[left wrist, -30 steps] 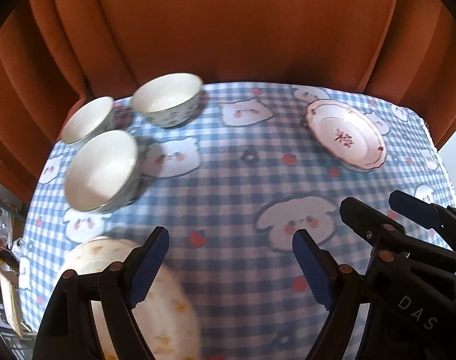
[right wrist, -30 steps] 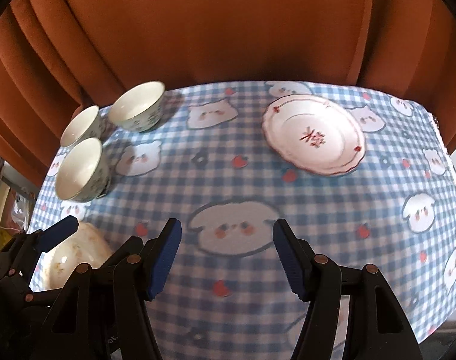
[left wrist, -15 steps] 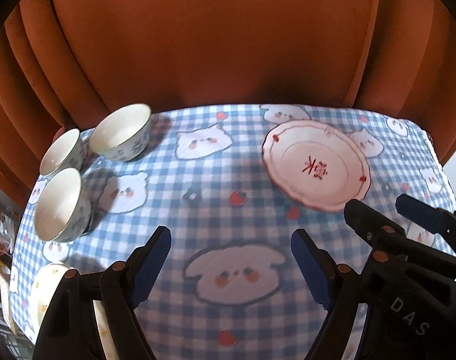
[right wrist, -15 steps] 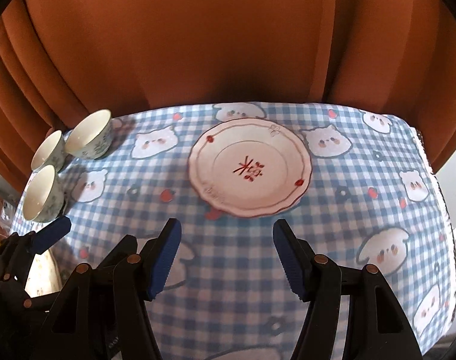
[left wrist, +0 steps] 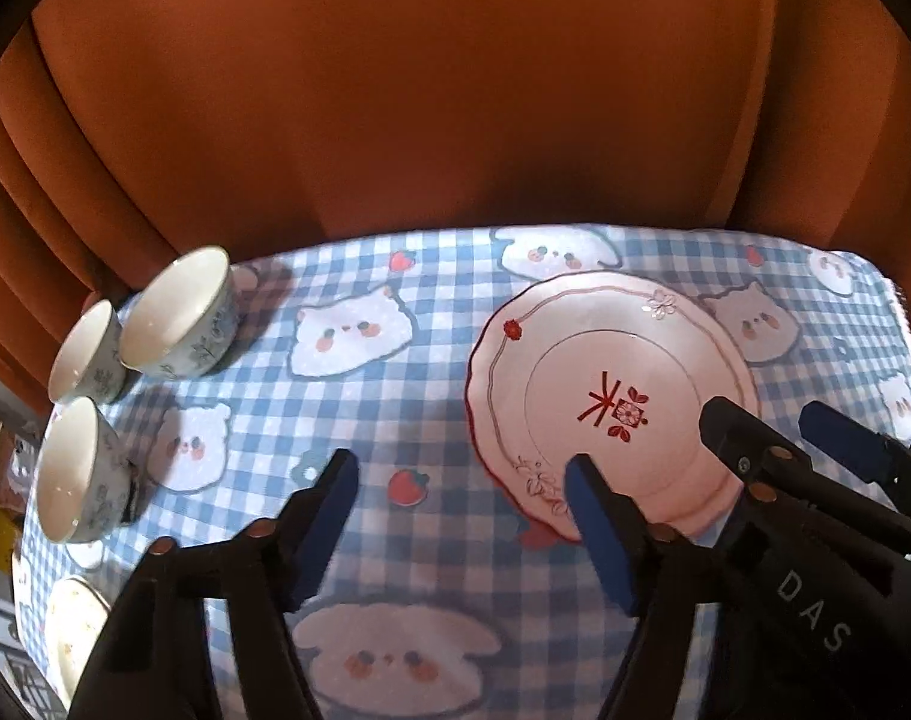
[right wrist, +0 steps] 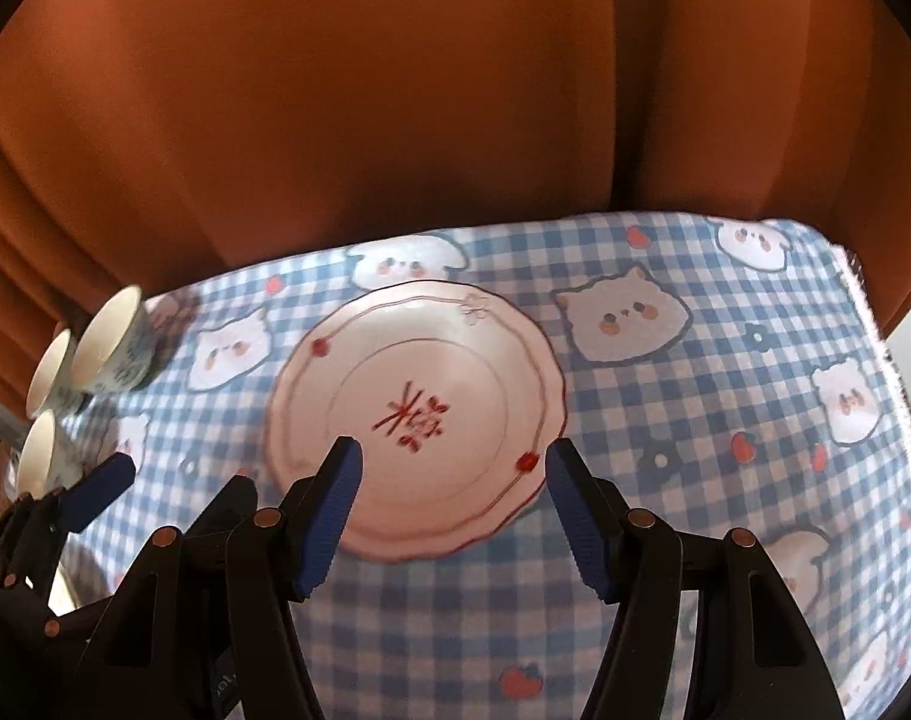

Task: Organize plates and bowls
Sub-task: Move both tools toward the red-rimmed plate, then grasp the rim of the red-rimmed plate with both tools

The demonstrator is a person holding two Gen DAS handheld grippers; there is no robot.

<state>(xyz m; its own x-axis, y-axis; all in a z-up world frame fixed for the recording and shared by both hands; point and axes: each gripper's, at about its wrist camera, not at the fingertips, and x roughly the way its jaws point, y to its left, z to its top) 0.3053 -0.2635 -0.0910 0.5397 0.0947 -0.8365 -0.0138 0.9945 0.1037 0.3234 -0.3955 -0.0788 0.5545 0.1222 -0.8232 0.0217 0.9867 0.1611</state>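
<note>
A white plate with a red rim and red centre mark point(left wrist: 605, 384) point(right wrist: 419, 414) lies flat on the blue checked tablecloth point(left wrist: 347, 396) point(right wrist: 665, 432). My right gripper point(right wrist: 452, 474) is open, its tips over the plate's near edge. My left gripper point(left wrist: 461, 492) is open just left of the plate, its right finger over the plate's near-left rim. Three white bowls with blue pattern point(left wrist: 179, 312) point(left wrist: 86, 354) point(left wrist: 74, 480) stand upright at the far left; they also show in the right wrist view point(right wrist: 110, 348). A pale yellow-patterned plate point(left wrist: 71, 624) lies at the near-left corner.
An orange curtain point(left wrist: 395, 90) hangs close behind the table's far edge. The tablecloth's right edge point(right wrist: 887, 396) drops off at the right. The right gripper's fingers show in the left wrist view point(left wrist: 839, 450).
Both grippers have swung right and forward, from over the near-left plate and bowls toward the red-rimmed plate, which now lies under the right gripper's tips. Both stayed open.
</note>
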